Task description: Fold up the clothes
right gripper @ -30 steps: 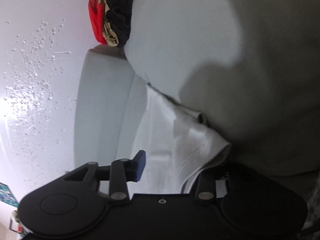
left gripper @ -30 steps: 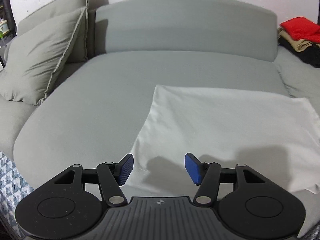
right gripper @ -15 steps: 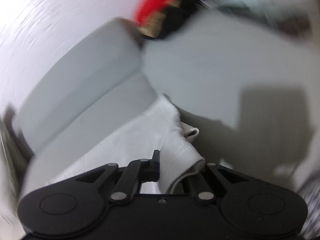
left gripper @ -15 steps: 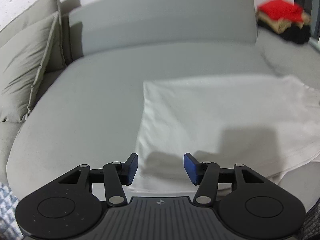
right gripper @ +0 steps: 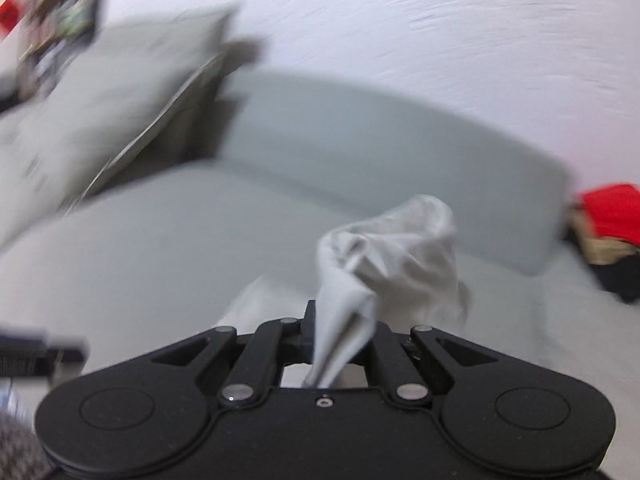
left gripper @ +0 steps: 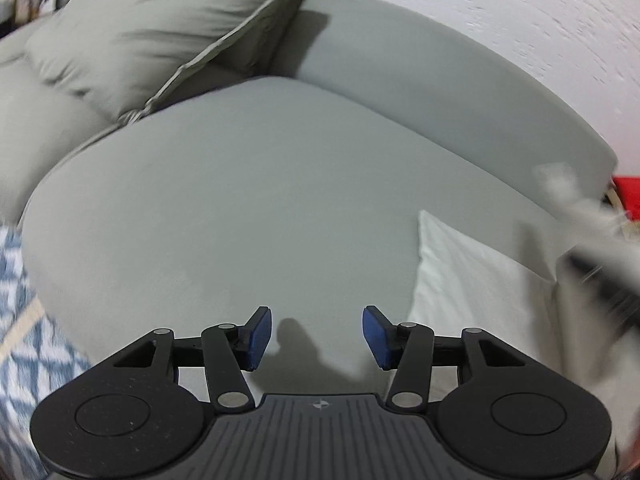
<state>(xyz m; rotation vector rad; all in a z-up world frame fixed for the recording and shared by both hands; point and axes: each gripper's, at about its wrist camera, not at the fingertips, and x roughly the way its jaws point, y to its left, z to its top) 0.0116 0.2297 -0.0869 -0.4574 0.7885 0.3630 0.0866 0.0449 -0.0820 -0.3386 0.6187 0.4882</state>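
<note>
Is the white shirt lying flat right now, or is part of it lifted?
Partly lifted: the right hand-held gripper is shut on a bunched edge of the white shirt, raised above the sofa.

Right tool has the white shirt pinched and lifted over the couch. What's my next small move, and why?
Probably carry the right tool on toward the left and lower its bunched white shirt onto the flat part, finishing the fold. The left tool is open over bare couch seat, holding nothing, so it cannot help yet.

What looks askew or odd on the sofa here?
The white garment is bunched into a crumpled wad in the shut right gripper, not lying flat. The left gripper hangs open over bare sofa, beside the cloth, holding nothing.
</note>
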